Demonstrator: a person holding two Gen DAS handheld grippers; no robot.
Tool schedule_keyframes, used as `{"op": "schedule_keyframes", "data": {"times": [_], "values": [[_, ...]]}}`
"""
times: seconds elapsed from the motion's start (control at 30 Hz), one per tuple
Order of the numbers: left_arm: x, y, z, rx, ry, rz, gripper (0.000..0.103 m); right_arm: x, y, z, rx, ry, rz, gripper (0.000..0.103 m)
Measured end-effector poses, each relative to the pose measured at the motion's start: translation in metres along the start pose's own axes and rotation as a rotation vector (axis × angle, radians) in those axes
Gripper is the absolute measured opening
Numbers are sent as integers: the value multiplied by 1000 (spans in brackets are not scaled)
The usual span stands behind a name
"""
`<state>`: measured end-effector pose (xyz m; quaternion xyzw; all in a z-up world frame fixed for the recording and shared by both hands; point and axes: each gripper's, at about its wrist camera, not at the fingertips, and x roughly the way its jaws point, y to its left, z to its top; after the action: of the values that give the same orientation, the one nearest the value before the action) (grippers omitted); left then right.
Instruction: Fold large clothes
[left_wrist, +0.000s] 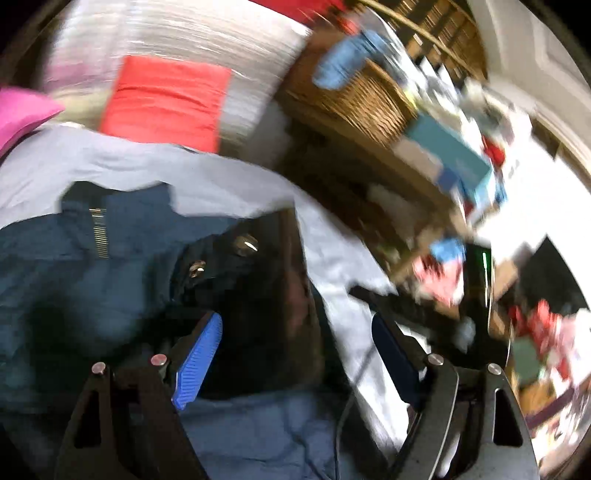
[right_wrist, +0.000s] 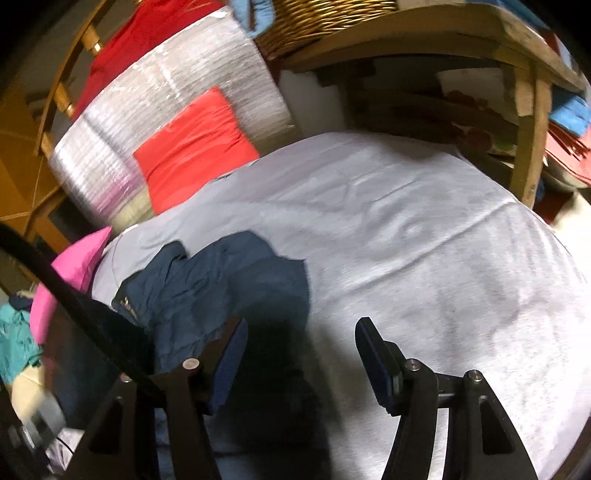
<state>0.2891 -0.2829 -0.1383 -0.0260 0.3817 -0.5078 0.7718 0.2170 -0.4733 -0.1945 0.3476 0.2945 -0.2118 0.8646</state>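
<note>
Your navy garment (left_wrist: 122, 258) lies crumpled on the pale grey sheet (right_wrist: 388, 221) that covers the bed, and everything below is placed from that garment.

Your left gripper (left_wrist: 295, 343) hangs right over it, jaws spread wide with nothing between them. One blue pad (left_wrist: 201, 358) sits above the dark folds near two metal snaps (left_wrist: 245, 243); the other pad is past the garment's edge, over the sheet. A short zipper (left_wrist: 99, 230) shows on the cloth beyond the jaws. This view is smeared by motion, so you cannot tell whether the pad touches the fabric.

Your right gripper (right_wrist: 299, 358) is also wide open and holds nothing. In its view the garment lies ahead and to the left of the jaws, with one finger at its near edge and the other over bare sheet.

Beyond the garment a red cushion (right_wrist: 195, 147) leans on a silvery wrapped bundle (right_wrist: 166, 88). A pink cushion (right_wrist: 79, 258) lies just beside the garment's left edge. Farther off, past the sheet, a wicker basket (right_wrist: 325, 22) stands on a wooden desk (right_wrist: 461, 33).
</note>
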Motion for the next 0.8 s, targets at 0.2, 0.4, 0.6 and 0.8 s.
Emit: {"op": "schedule_keyframes", "data": {"times": [0.2, 0.4, 0.6, 0.8], "values": [[-16, -28, 6, 131, 13, 18, 84, -7, -25, 9, 71, -11, 16, 65], [-88, 57, 16, 23, -143, 231, 89, 4, -32, 8, 151, 68, 212, 65], [-136, 187, -11, -308, -171, 596, 89, 35, -4, -9, 157, 216, 364, 64], [-144, 258, -40, -503, -99, 737, 89, 65, 29, -23, 100, 280, 351, 49]]}}
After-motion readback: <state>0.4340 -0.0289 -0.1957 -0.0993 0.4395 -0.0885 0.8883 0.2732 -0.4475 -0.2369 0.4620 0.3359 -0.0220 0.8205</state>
